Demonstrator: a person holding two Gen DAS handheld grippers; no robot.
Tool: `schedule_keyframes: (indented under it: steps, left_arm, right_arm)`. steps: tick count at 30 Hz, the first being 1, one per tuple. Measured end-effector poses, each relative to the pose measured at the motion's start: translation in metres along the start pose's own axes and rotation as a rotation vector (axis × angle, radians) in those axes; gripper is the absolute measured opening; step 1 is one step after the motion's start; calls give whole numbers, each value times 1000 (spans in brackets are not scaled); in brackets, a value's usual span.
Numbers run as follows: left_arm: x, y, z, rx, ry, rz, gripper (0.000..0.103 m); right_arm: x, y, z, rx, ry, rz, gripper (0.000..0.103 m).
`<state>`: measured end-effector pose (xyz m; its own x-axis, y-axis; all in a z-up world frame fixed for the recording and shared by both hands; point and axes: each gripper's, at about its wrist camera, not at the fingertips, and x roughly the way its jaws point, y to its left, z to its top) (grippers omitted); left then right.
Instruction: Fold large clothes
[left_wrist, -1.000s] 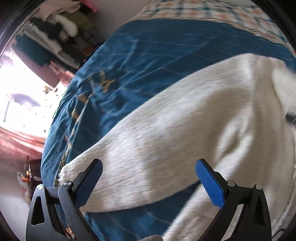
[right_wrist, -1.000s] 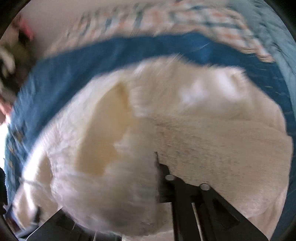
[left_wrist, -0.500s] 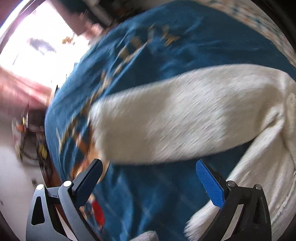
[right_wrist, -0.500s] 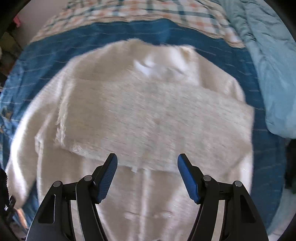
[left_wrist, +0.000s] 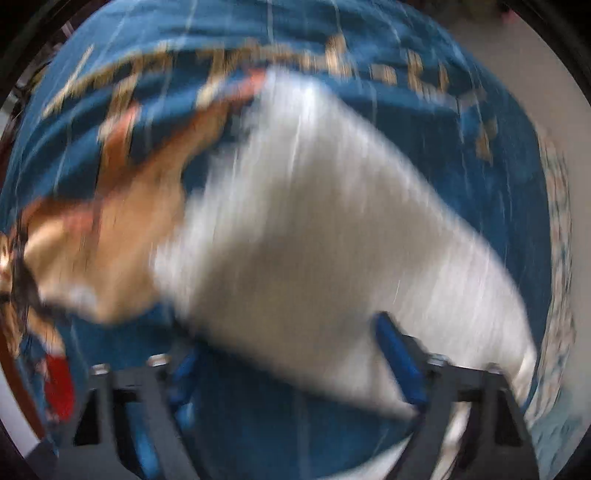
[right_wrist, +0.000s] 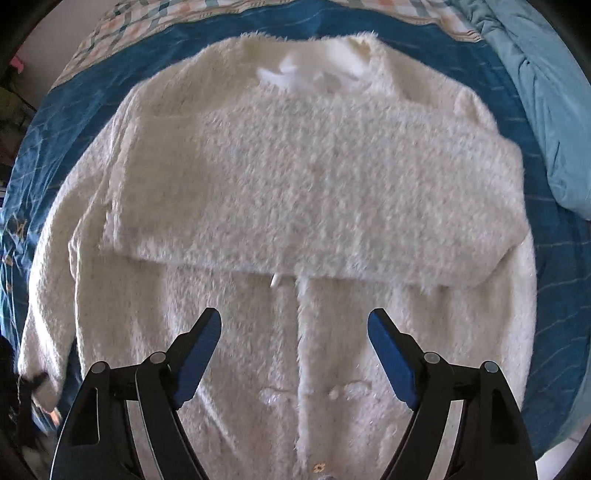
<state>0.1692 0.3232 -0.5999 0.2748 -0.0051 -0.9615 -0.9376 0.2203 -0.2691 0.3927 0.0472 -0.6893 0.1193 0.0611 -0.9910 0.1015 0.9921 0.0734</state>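
A fluffy cream cardigan lies flat on the blue bedspread. Its right sleeve is folded across the chest. Its left sleeve lies along the left side toward the bed's edge. My right gripper is open and empty, above the cardigan's lower front. In the blurred left wrist view, my left gripper is open, with the left sleeve lying between and beyond its jaws. Whether it touches the sleeve I cannot tell.
A light blue duvet is bunched at the right of the bed. A checked sheet lies at the far end. The bedspread has gold and orange patterns near the sleeve's cuff. The bed's edge and floor show at lower right.
My right gripper let go of the right sleeve, which now lies across the chest, and drew back open. My left gripper swung round and came down close over the left sleeve.
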Motion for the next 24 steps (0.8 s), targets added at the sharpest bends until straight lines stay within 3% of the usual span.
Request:
schedule_keyframes:
  steps: [1, 2, 5, 8, 10, 15, 20, 22, 23, 24]
  left_arm:
    - [0, -6, 11, -1, -32, 0, 33]
    - [1, -15, 24, 16, -53, -21, 17]
    - [-8, -38, 52, 66, -136, -52, 15]
    - [-9, -62, 92, 113, -190, -158, 15]
    - [3, -75, 97, 149, -154, -217, 19]
    - [43, -86, 112, 186, -35, -273, 32]
    - [42, -81, 106, 116, -65, -272, 32]
    - [37, -87, 98, 133, -91, -228, 29]
    - [31, -93, 90, 161, -111, -202, 13]
    - [23, -98, 86, 207, -141, -166, 11]
  right_arm:
    - [1, 0, -3, 2, 4, 4, 83]
    - [3, 2, -7, 4, 8, 8, 83]
    - [4, 4, -12, 13, 21, 9, 83]
    - [10, 4, -12, 36, 36, 18, 83]
    - [13, 2, -9, 48, 37, 22, 83]
    - [18, 5, 0, 61, 30, -1, 84]
    - [21, 21, 14, 32, 4, -66, 88]
    - [20, 30, 19, 11, -17, -108, 89]
    - [20, 35, 22, 0, -30, -134, 90]
    - [20, 42, 24, -12, -46, -167, 90]
